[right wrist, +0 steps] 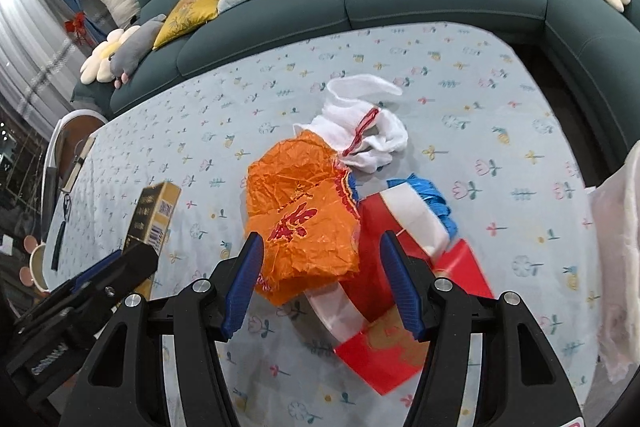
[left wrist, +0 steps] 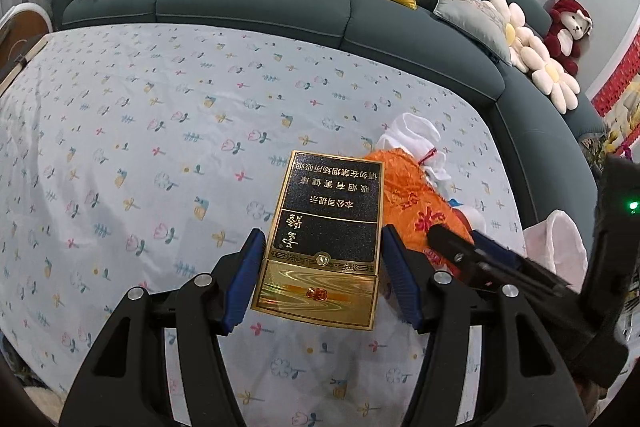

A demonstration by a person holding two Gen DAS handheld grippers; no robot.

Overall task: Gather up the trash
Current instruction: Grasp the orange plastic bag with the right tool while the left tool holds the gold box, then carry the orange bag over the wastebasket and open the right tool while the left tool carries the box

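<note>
Gold sits at our left: the black-and-gold rectangular cigarette box (left wrist: 320, 243) lies flat on the floral-clothed worktop (left wrist: 140, 131), framed by our left tool (left wrist: 320, 279), spread wide with neither pad touching — we judge it lined up for a pinch. Moving right, the crumpled orange plastic bag (right wrist: 304, 215) lies between the prongs of our right tool (right wrist: 322, 281), equally spread. Only the right view shows the red, white and blue wrapper (right wrist: 404, 227) and white cloth (right wrist: 360, 131) fully — the left view hides most of them.
</note>
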